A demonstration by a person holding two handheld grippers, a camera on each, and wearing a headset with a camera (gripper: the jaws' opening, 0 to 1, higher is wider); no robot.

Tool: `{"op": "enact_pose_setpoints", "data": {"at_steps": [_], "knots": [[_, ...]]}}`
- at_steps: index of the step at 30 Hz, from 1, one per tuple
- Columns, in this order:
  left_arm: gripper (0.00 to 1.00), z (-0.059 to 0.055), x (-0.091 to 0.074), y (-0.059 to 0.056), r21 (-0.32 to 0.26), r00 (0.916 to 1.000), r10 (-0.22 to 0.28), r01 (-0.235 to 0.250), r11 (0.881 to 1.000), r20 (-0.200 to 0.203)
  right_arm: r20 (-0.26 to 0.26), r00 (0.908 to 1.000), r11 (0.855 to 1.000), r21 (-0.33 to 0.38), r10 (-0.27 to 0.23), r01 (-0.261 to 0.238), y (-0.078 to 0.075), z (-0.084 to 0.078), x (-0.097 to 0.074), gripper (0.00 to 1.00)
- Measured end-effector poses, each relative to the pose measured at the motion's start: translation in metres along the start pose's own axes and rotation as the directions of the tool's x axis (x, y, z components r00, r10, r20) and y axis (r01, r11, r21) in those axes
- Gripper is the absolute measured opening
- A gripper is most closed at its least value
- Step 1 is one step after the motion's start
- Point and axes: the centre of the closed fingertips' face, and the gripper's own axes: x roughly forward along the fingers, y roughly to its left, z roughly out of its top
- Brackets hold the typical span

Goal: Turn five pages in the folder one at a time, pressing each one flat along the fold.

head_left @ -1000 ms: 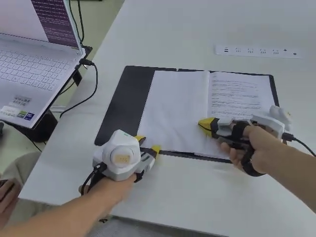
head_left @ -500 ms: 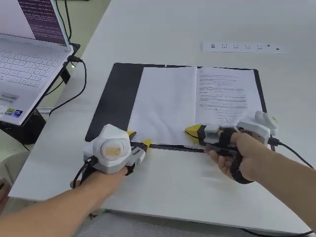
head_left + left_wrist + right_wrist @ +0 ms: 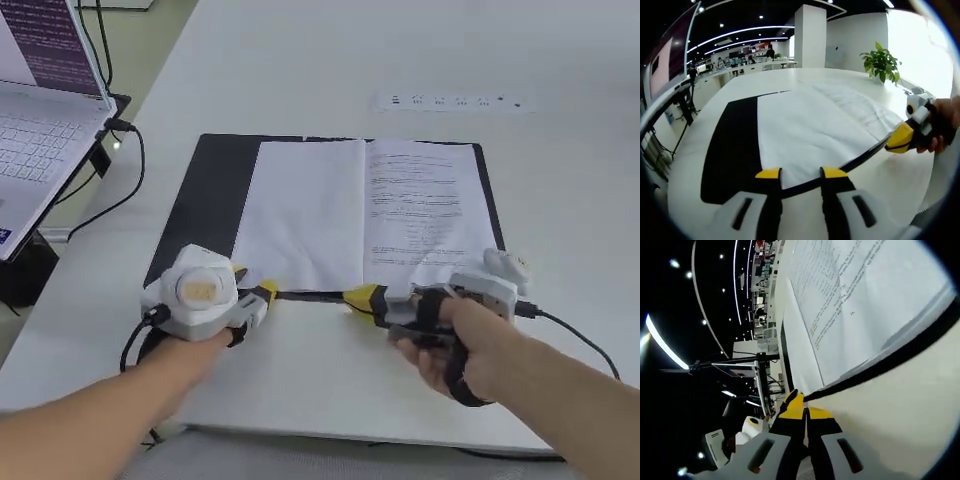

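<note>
The black folder (image 3: pixel 205 200) lies open on the white table, a blank white page (image 3: pixel 300 215) to the left of the fold and a printed page (image 3: pixel 420 205) to the right. My right gripper (image 3: pixel 360 298) is shut with nothing in it, its yellow tips at the folder's near edge just below the fold. In the right gripper view the shut right gripper (image 3: pixel 805 410) points along the black edge (image 3: pixel 900 357). My left gripper (image 3: pixel 255 292) stands open at the near edge by the blank page's corner. The left gripper (image 3: pixel 801 173) holds nothing, with the blank page (image 3: pixel 800 130) just ahead of it.
An open laptop (image 3: pixel 40 110) stands on a riser at the far left, its black cable (image 3: pixel 110 190) trailing towards the folder. A white power strip (image 3: pixel 455 101) lies on the table beyond the folder. A potted plant (image 3: pixel 882 62) stands further back.
My right gripper has slid along the fold towards me, from on the page down to the folder's near edge. The left gripper has stayed at the near edge. The head camera has shifted.
</note>
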Motion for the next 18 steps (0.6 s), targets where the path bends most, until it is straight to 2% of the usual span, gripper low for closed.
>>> {"op": "enact_pose_setpoints", "data": {"at_steps": [1, 2, 3, 4, 5, 6, 7, 8, 9, 11, 12, 13, 14, 15, 16, 18], "knots": [[0.31, 0.007, -0.003, -0.002, 0.0, 1.0, -0.002, 0.002, 1.0, 0.01, 0.028, 0.9996, 0.999, -0.051, -0.003, 0.004, 0.004, 0.002, -0.007, 0.0], [0.32, 0.013, -0.008, -0.005, -0.009, 0.9993, -0.011, 0.011, 1.0, 0.035, 0.056, 0.9981, 0.986, -0.163, -0.025, 0.034, 0.009, 0.005, -0.021, 0.0], [0.32, 0.023, -0.013, -0.009, -0.03, 0.997, -0.02, 0.022, 0.999, 0.075, 0.087, 0.9956, 0.974, -0.221, -0.035, 0.054, 0.015, 0.007, -0.031, 0.0], [0.32, 0.027, -0.018, -0.01, -0.041, 0.9962, -0.019, 0.023, 0.999, 0.084, 0.113, 0.9927, 0.96, -0.269, -0.043, 0.072, 0.021, 0.009, -0.041, 0.0], [0.32, 0.032, -0.028, -0.011, -0.048, 0.9961, -0.018, 0.023, 0.999, 0.086, 0.155, 0.9865, 0.936, -0.337, -0.053, 0.103, 0.03, 0.014, -0.058, 0.0], [0.32, 0.039, -0.037, -0.015, -0.065, 0.9936, -0.028, 0.035, 0.997, 0.109, 0.232, 0.9713, 0.894, -0.423, -0.052, 0.149, 0.039, 0.025, -0.077, 0.0], [0.32, 0.041, -0.04, -0.016, -0.068, 0.9925, -0.03, 0.038, 0.997, 0.119, 0.253, 0.9664, 0.879, -0.449, -0.049, 0.162, 0.043, 0.028, -0.083, 0.0], [0.33, 0.049, -0.053, -0.019, -0.077, 0.9896, -0.026, 0.038, 0.996, 0.141, 0.311, 0.9495, 0.84, -0.504, -0.038, 0.199, 0.052, 0.035, -0.1, 0.03], [0.34, 0.055, -0.063, -0.023, -0.084, 0.9871, -0.029, 0.042, 0.996, 0.158, 0.346, 0.9374, 0.823, -0.522, -0.037, 0.225, 0.055, 0.039, -0.111, 0.11], [0.38, 0.061, -0.079, -0.024, -0.116, 0.9833, -0.028, 0.05, 0.992, 0.18, 0.42, 0.9052, 0.732, -0.597, -0.063, 0.328, 0.062, 0.044, -0.137, 0.25], [0.41, 0.065, -0.088, -0.026, -0.129, 0.9809, -0.028, 0.053, 0.99, 0.192, 0.444, 0.8934, 0.673, -0.639, -0.072, 0.372, 0.065, 0.045, -0.149, 0.31], [0.45, 0.069, -0.095, -0.026, -0.133, 0.9782, -0.025, 0.053, 0.99, 0.206, 0.459, 0.8846, 0.638, -0.657, -0.084, 0.401, 0.065, 0.045, -0.157, 0.34], [0.49, 0.073, -0.104, -0.026, -0.134, 0.9741, -0.012, 0.044, 0.99, 0.226, 0.488, 0.8677, 0.591, -0.674, -0.095, 0.444, 0.066, 0.047, -0.168, 0.37], [0.52, 0.073, -0.109, -0.026, -0.129, 0.9742, -0.01, 0.04, 0.991, 0.225, 0.5, 0.8605, 0.557, -0.69, -0.095, 0.463, 0.067, 0.048, -0.173, 0.42], [0.57, 0.074, -0.116, -0.026, -0.131, 0.9738, -0.002, 0.033, 0.991, 0.228, 0.529, 0.8419, 0.512, -0.696, -0.106, 0.502, 0.065, 0.05, -0.183, 0.47], [0.65, 0.074, -0.123, -0.026, -0.13, 0.9736, 0.006, 0.024, 0.991, 0.228, 0.565, 0.8161, 0.477, -0.688, -0.121, 0.547, 0.061, 0.054, -0.193, 0.59]]}}
